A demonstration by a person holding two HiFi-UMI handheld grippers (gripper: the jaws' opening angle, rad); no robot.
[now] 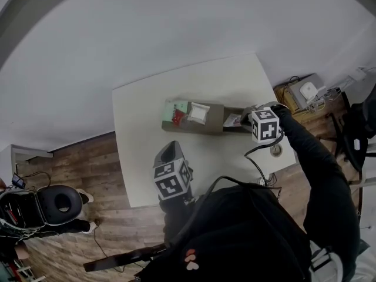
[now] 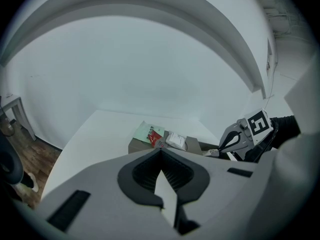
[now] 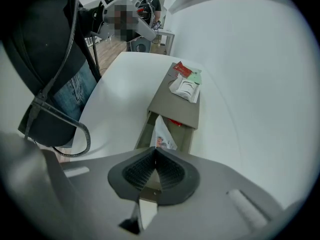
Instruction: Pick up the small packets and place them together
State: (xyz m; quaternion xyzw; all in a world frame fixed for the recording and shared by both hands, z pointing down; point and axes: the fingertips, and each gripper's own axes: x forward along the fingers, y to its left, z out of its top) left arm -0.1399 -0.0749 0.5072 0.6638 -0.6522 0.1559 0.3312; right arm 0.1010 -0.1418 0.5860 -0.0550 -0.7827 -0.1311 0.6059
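One counter (image 1: 141,157), one box (image 1: 214,122) mid-frame, three packets, green packet (image 1: 175,113) and white packet (image 1: 198,113) on top, third packet (image 3: 162,134) pinched in closed right hand-held gripper (image 3: 155,149) at box's right end, left hand-held gripper (image 2: 160,150) closed, empty

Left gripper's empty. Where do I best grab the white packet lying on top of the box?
Probably the edge nearest you. The white packet lies flat on the box, with the green-and-red packet close on its left, so that side is crowded. Open the left gripper, bring it down steeply from your side and pinch that near edge.
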